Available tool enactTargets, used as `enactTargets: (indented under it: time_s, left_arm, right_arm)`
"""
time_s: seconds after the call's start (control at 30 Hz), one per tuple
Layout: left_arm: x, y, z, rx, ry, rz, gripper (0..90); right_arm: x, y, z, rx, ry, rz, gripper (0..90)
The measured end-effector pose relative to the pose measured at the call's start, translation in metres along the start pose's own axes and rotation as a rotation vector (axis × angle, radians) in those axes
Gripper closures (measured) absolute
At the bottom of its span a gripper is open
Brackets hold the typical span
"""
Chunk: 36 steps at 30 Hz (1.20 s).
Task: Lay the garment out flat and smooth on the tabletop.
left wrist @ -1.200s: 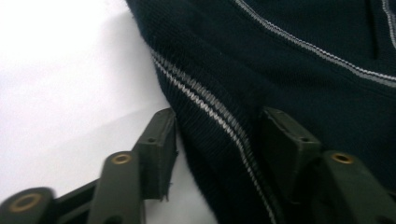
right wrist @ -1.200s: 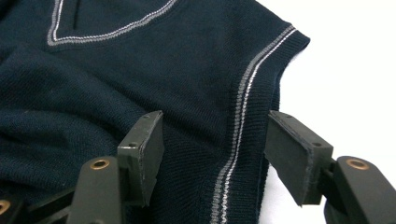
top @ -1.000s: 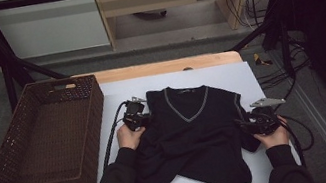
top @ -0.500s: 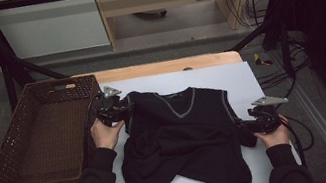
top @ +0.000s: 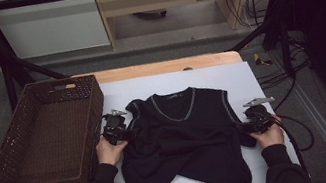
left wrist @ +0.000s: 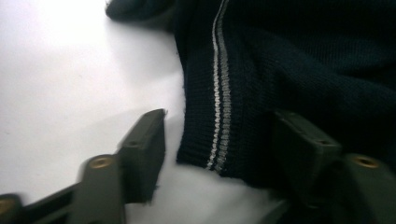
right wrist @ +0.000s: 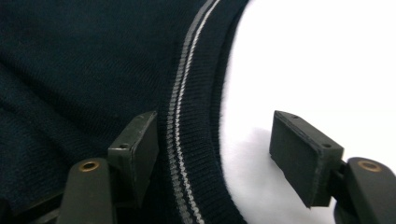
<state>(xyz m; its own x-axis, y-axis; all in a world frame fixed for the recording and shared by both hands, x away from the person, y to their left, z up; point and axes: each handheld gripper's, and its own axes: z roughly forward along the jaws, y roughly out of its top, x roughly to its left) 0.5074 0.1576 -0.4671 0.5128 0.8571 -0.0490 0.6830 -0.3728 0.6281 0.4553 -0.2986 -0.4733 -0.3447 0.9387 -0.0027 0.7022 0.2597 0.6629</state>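
High view: a dark sleeveless vest (top: 184,138) with grey-striped trim is seen lying on the white table top (top: 249,76), neckline toward the far side, lower hem folded up in crossed creases near the front edge. A brown wicker basket (top: 85,92) is placed at the left, just beside the vest.

The left gripper (top: 125,131) is held at the vest's left armhole, the right gripper (top: 240,126) at the right armhole; each is carried by a hand in a dark sleeve.

Left gripper view: the jaws are seen spread apart with the striped armhole edge (left wrist: 219,93) lying between them; one jaw rests over white table (left wrist: 70,70), the other over the dark knit. No pinch on the cloth is seen.

Right gripper view: the jaws are likewise parted, not clamped. The ribbed, striped edge (right wrist: 184,116) is seen running up between them, just beside the left jaw, with bare table under the right jaw.
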Motion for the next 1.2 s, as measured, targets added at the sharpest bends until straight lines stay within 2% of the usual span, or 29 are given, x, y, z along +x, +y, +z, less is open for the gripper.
enactTargets:
  time_s: [0.03,0.07,0.1,0.13,0.17,0.2,0.23,0.27,0.3,0.33,0.43,0.47,0.57,0.6,0.67,0.7,0.73,0.77,0.8,0.83,0.87,0.9,0.97,1.07,1.13,1.2]
  left_arm:
    - [0.0,0.0,0.0,0.0,0.0,0.0,49.6]
    - [-0.001,0.0,-0.001,0.002,0.0,0.016,49.6]
    - [0.0,0.0,-0.002,0.002,-0.008,0.008,56.7]
    - [0.0,0.0,-0.003,0.018,-0.022,-0.001,59.1]
    - [0.0,-0.001,-0.005,0.021,-0.04,-0.009,71.9]
    - [0.001,-0.001,-0.006,0.029,-0.047,-0.014,72.9]
    - [0.001,-0.002,-0.007,0.038,-0.045,-0.016,72.9]
    - [0.0,-0.003,-0.009,0.043,-0.035,-0.017,74.4]
    - [-0.001,-0.004,-0.011,0.041,-0.017,-0.016,74.4]
    - [-0.001,-0.005,-0.013,0.045,-0.004,-0.014,74.8]
    - [-0.004,-0.007,-0.023,0.052,0.06,-0.01,75.2]
    - [-0.004,-0.01,-0.03,0.053,0.069,-0.029,75.2]
    - [-0.005,-0.013,-0.036,0.049,0.059,-0.036,74.4]
    - [-0.006,-0.016,-0.039,0.027,0.047,-0.036,73.0]
    - [-0.006,-0.015,-0.042,-0.01,0.051,-0.019,64.0]
    - [-0.006,-0.015,-0.042,-0.01,0.051,-0.019,57.7]
    - [-0.006,-0.01,-0.043,-0.063,0.053,0.005,49.9]
    - [-0.006,-0.007,-0.042,-0.088,0.038,0.006,41.5]
    - [-0.006,-0.004,-0.042,-0.115,0.015,0.006,36.2]
    - [-0.006,-0.004,-0.042,-0.115,0.015,0.006,33.1]
    - [-0.006,0.004,-0.039,-0.158,-0.011,-0.005,28.2]
    - [-0.006,0.008,-0.037,-0.172,-0.016,-0.005,24.6]
    - [-0.003,0.016,-0.031,-0.196,-0.031,-0.011,22.2]
    - [0.001,0.022,-0.024,-0.204,-0.043,-0.03,21.0]
    - [0.006,0.03,-0.012,-0.179,-0.017,-0.041,21.2]
    - [0.008,0.031,-0.008,-0.169,-0.012,-0.041,21.8]
  right_arm:
    - [0.0,0.0,0.0,0.0,0.0,0.0,33.8]
    - [0.0,0.0,0.001,0.004,0.01,0.009,35.7]
    - [-0.001,0.0,0.001,0.004,0.02,0.018,40.3]
    - [-0.001,0.001,0.001,0.005,0.034,0.024,44.5]
    - [0.001,0.001,0.0,0.007,0.055,0.015,54.7]
    - [0.001,0.001,-0.001,0.011,0.066,0.014,59.2]
    - [0.001,0.001,-0.001,0.011,0.066,0.014,59.2]
    - [0.003,0.002,-0.002,0.023,0.082,0.02,71.0]
    - [0.003,0.002,-0.002,0.023,0.082,0.02,71.0]
    - [0.004,0.003,-0.003,0.03,0.1,0.02,76.7]
    - [0.004,0.005,-0.009,0.071,0.068,0.002,80.5]
    - [0.003,0.005,-0.012,0.077,0.068,0.001,80.6]
    - [0.001,0.003,-0.022,0.094,0.042,-0.013,79.9]
    - [0.001,0.003,-0.023,0.117,0.062,-0.004,79.0]
    - [0.002,0.002,-0.024,0.111,0.073,-0.005,71.4]
    - [0.002,0.003,-0.024,0.1,0.07,-0.005,65.0]
    - [0.002,0.004,-0.024,0.078,0.058,-0.004,57.4]
    - [0.002,0.006,-0.023,0.047,0.05,0.006,48.5]
    - [0.0,0.008,-0.022,0.012,0.049,0.004,44.9]
    - [-0.002,0.01,-0.022,-0.015,0.05,0.014,43.4]
    - [-0.004,0.012,-0.02,-0.037,0.055,0.027,39.7]
    - [-0.005,0.015,-0.017,-0.046,0.06,0.038,37.1]
    - [-0.009,0.019,-0.011,-0.061,0.06,0.049,35.8]
    - [-0.012,0.024,0.0,-0.072,0.056,0.064,34.1]
    - [-0.011,0.028,0.006,-0.06,0.045,0.055,33.9]
    - [-0.011,0.03,0.009,-0.059,0.036,0.046,33.9]
